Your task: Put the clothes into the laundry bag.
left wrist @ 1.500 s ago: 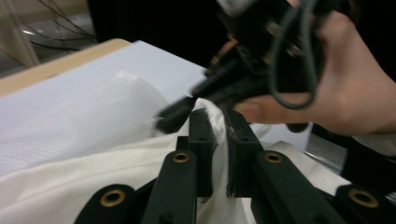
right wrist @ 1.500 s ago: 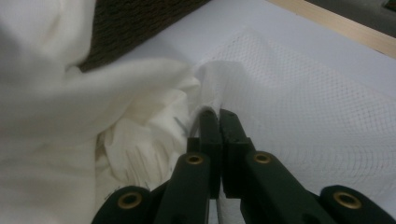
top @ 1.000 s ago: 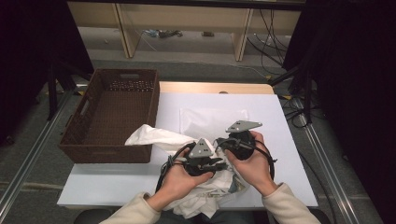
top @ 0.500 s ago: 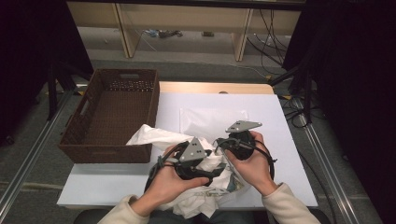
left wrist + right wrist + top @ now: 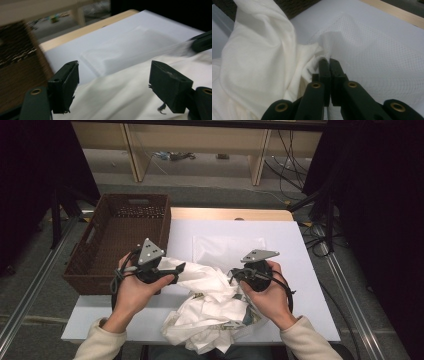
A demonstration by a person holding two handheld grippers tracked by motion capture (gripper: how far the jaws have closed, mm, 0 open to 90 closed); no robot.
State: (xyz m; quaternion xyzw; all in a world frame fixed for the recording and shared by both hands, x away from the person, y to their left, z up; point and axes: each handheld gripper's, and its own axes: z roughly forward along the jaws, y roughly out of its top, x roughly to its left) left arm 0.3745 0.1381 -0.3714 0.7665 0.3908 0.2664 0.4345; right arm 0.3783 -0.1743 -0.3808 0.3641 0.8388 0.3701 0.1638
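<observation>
A crumpled white cloth (image 5: pixel 210 310) lies at the table's front, between my hands. Behind it a white mesh bag (image 5: pixel 227 249) lies flat on the white sheet. My left gripper (image 5: pixel 174 273) is at the cloth's left end. Its jaws have just been opening and now stand wide above the cloth (image 5: pixel 125 100), with nothing pressed between them. My right gripper (image 5: pixel 234 274) is shut, its tips (image 5: pixel 329 61) pinching the near edge of the mesh bag (image 5: pixel 374 50), where the cloth (image 5: pixel 257 62) bunches against it.
A brown wicker basket (image 5: pixel 90 270) stands at the table's left, close beside my left hand. The white sheet (image 5: pixel 300 250) runs on to the right and back, to the wooden edge (image 5: pixel 230 214). Shelf legs and cables are on the floor beyond.
My left gripper let go of the cloth, opened, and moved left toward the basket, rising a little. The right hand kept still.
</observation>
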